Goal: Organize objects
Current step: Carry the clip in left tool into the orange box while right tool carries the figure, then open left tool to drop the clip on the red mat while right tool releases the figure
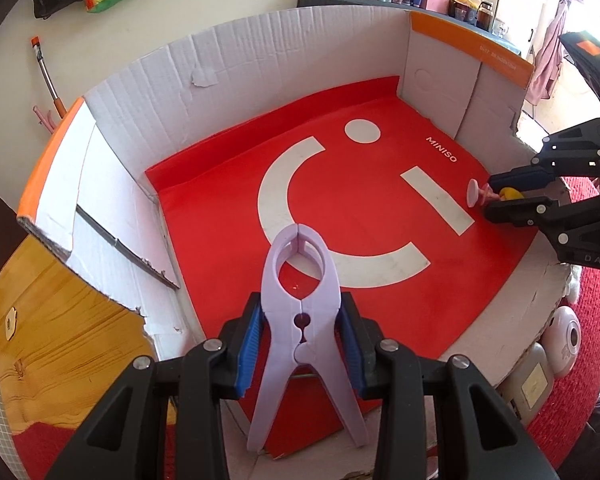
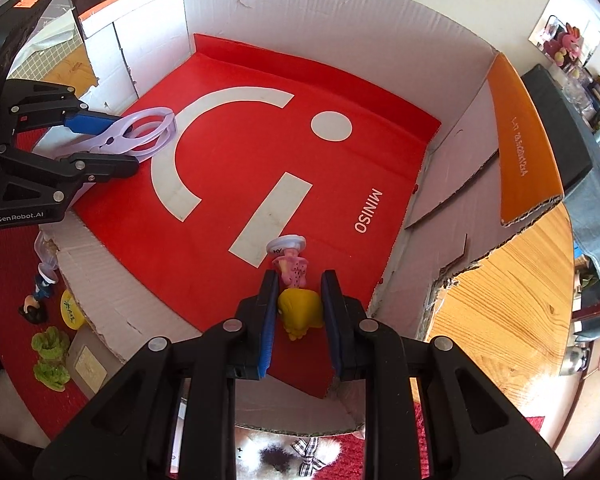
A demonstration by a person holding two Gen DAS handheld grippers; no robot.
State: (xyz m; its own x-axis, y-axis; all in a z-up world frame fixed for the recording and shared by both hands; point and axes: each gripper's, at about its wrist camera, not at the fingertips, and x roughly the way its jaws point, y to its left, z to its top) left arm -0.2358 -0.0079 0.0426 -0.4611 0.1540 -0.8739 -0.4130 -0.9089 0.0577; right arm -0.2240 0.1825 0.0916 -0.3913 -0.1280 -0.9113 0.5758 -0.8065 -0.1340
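A large lilac clothes peg [image 1: 298, 280] stands upright between the blue pads of my left gripper [image 1: 302, 316], which is shut on its waist above the box's red floor. In the right wrist view the same peg [image 2: 148, 132] and left gripper [image 2: 126, 142] hang over the box's left edge. My right gripper [image 2: 300, 284] is shut on the yellow head of a small pink figurine [image 2: 294, 268]. Its white round base [image 2: 286, 244] points away, just above the red floor. The left wrist view shows that right gripper [image 1: 489, 197] with the figurine [image 1: 480, 194] at the right.
An open cardboard box with white walls [image 1: 220, 60] and orange flaps holds a red MINISO sheet [image 2: 260, 152]. It sits on a wooden table [image 2: 500, 280]. Outside the box on red cloth lie a small figure [image 2: 40, 292], green toys [image 2: 52, 356], a yellow disc [image 2: 71, 308] and a plush toy [image 2: 292, 456].
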